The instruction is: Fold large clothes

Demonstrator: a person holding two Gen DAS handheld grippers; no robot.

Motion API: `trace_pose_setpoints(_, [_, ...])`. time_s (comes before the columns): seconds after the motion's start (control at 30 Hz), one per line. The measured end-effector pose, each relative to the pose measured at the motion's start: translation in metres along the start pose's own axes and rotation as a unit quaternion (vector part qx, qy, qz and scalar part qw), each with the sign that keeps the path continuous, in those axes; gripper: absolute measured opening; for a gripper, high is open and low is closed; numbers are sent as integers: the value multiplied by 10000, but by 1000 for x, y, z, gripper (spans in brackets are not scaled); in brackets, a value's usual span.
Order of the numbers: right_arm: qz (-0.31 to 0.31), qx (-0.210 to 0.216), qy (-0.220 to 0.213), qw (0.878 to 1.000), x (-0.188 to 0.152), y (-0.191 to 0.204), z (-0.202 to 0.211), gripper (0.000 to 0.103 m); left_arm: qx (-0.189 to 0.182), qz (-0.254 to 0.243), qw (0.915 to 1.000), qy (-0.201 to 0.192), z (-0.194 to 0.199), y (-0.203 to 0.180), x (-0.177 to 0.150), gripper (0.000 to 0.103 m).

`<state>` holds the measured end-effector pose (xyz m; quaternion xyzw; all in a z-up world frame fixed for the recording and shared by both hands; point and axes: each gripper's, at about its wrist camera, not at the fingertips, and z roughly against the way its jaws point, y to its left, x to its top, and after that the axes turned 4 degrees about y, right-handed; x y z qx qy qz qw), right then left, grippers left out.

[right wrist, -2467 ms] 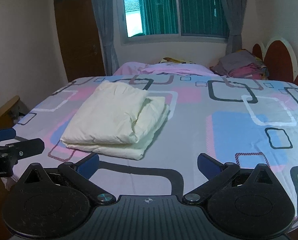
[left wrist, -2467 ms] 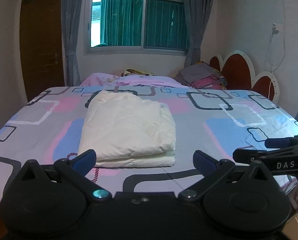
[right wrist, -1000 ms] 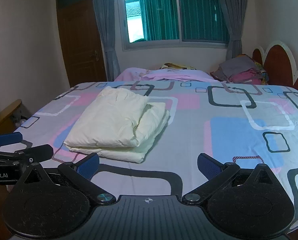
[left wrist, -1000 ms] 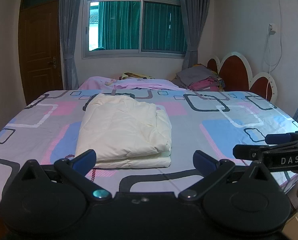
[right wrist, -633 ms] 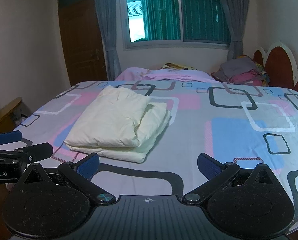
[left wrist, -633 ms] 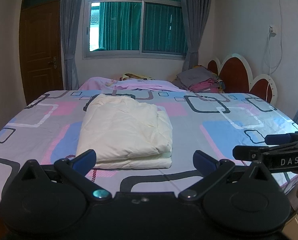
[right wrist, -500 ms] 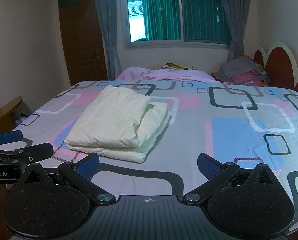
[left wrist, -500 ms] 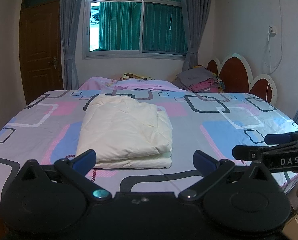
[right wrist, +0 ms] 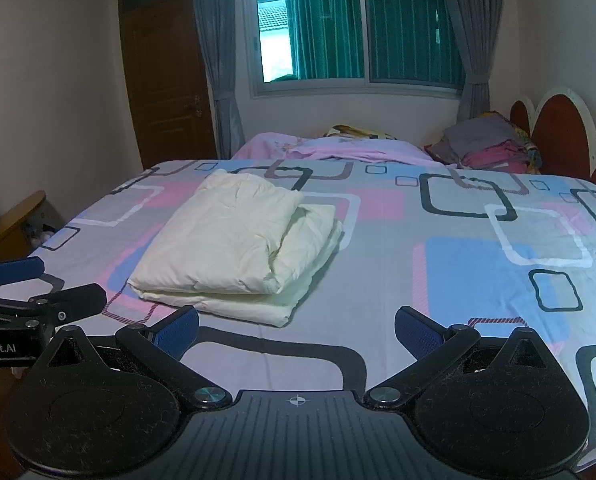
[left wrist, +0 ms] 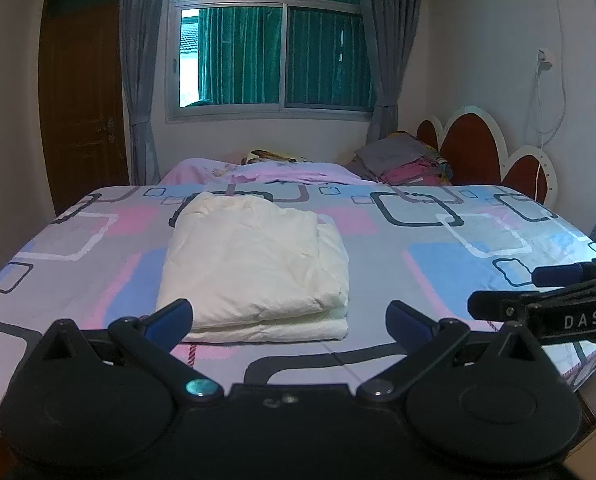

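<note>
The cream garment (left wrist: 254,260) lies folded into a compact rectangular bundle on the patterned bedspread (left wrist: 437,272), toward the left half of the bed, layered edges facing the near side. Judged from this layout, the folding appears complete; the bundle sits flat and free of both tools.

The left gripper (left wrist: 288,314) is held above the bed's near edge with its jaws spread wide and nothing between them. The bundle lies directly ahead of it, just beyond the fingertips and apart from them.

The right gripper (right wrist: 296,326) is likewise spread wide and empty. The bundle lies ahead and to its left, near the left fingertip (right wrist: 178,328) but not touching.

Each tool is visible at the edge of the other's view, level and clear of the cloth, which suggests a retracted rest posture.
</note>
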<state>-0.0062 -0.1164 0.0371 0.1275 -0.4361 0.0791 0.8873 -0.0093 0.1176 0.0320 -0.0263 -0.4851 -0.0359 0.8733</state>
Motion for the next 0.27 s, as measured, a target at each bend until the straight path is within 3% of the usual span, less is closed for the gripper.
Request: trace_pose_setpoints(0.27, [-15,22,-21,10000,2,-2,-2,103,29,6,10000,-26,0,3,4,103])
